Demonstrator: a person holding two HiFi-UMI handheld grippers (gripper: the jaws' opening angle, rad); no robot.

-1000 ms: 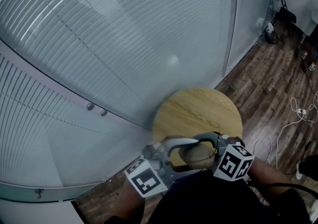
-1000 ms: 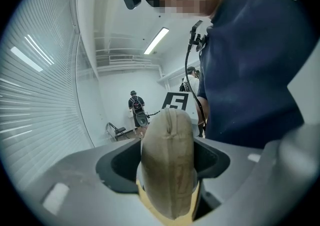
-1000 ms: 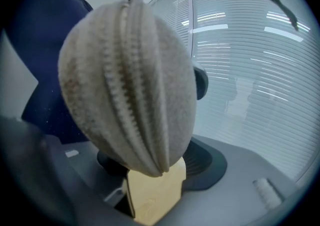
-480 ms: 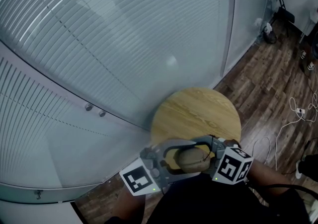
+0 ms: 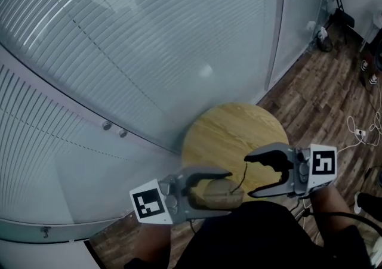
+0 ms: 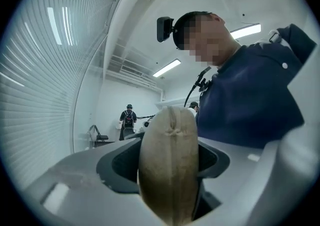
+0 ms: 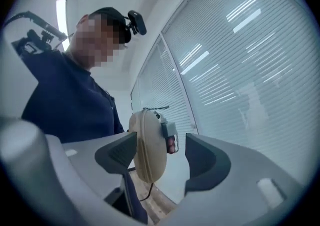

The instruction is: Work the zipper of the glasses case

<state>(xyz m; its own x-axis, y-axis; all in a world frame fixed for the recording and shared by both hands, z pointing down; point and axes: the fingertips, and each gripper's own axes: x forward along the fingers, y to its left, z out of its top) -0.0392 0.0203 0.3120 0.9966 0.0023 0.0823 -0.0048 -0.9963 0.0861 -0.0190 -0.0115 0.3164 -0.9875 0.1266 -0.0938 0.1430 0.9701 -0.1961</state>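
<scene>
Glasses case (image 5: 215,194): tan, oval, clamped between the jaws of the left gripper (image 5: 227,189), off the near edge of the round wooden table (image 5: 236,127) and above it. In the left gripper view the case (image 6: 169,165) fills the gap between the two jaw pads, with both pads pressed against its sides. Its two halves meet along a centre seam. The interior is not visible, so its contents cannot be determined. The zipper slider cannot be made out in any view.

A thin dark cord (image 5: 244,173) rises from the case's right end toward the right gripper (image 5: 250,176). Contact between cord and jaw cannot be confirmed.

Right gripper: jaws wide apart, gripping nothing. In the right gripper view the case (image 7: 147,145) appears in the gap between the jaw pads but stands further off, clear of both.

Hidden areas, head view: the person's dark clothing (image 5: 250,238) covers the lower jaw of the left gripper and the underside of the case. The grippers cover the table's near edge.
</scene>
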